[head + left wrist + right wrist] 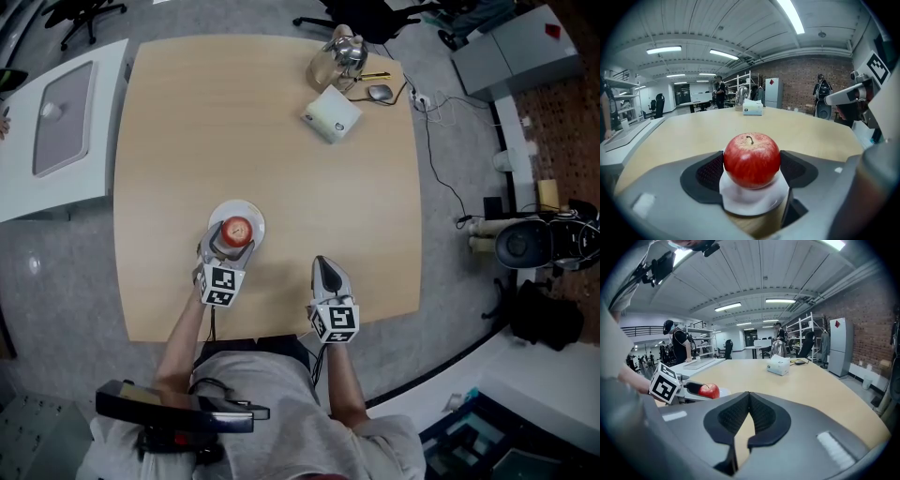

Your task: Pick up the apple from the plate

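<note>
Nearest the person, the right gripper (323, 267) rests low on the pale wooden table (281, 150), its 2 grey jaws clenched together with nothing between them; their black, finely dimpled pads (761, 416) meet at the tips. Beside it, the left gripper (232, 247) carries its cube of black-and-white square markers (219, 284) at the rear, and its jaws are spread wide. Between them sits the apple (751, 159), round, glossy and red with faint yellow streaks and a short brown stem. The 2 textured black pads (710, 171) flank its sides closely, but no squeeze shows, and the fruit rests on the plate (750, 202), a small, smooth, white round dish lying near the table's front edge. The tabletop is a rounded square of light matt wood. At its far side stands a white boxy tissue box (331, 114), and just beyond it a shiny metal kettle (337, 56) with a curved body, a small grey mouse (379, 92) to its right
</note>
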Tool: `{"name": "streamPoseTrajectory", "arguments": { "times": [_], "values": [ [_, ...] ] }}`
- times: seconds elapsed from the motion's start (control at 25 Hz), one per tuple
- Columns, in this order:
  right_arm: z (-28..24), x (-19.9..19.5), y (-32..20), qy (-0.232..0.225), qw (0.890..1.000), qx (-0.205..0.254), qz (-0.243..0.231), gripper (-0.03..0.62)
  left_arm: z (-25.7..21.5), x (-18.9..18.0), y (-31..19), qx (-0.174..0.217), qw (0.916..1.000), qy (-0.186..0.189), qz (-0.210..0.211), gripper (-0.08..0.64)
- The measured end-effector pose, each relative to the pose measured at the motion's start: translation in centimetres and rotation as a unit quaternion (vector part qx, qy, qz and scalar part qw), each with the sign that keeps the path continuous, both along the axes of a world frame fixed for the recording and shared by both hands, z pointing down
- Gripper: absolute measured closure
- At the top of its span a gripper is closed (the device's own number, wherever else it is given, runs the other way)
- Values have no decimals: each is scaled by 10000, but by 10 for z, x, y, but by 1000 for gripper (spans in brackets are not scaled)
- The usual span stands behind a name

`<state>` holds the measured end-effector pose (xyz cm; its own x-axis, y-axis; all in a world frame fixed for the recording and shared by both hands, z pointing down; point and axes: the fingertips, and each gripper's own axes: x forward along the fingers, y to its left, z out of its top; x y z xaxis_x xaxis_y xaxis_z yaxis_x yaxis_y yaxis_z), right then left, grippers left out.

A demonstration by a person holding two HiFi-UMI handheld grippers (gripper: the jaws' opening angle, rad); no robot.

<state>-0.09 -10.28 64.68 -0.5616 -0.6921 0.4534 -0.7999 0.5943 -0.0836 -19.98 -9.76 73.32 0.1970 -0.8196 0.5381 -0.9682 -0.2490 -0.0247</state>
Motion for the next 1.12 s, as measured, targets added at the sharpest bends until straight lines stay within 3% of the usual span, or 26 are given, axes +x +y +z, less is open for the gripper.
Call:
{"name": "streamPoseTrajectory", "arguments": {
  "times": [1.12],
  "values": [
    [-13,-5,4,95,10000,18,-3,586,-28,-14,6,227,9997,41,-59,164]
  ]
}}
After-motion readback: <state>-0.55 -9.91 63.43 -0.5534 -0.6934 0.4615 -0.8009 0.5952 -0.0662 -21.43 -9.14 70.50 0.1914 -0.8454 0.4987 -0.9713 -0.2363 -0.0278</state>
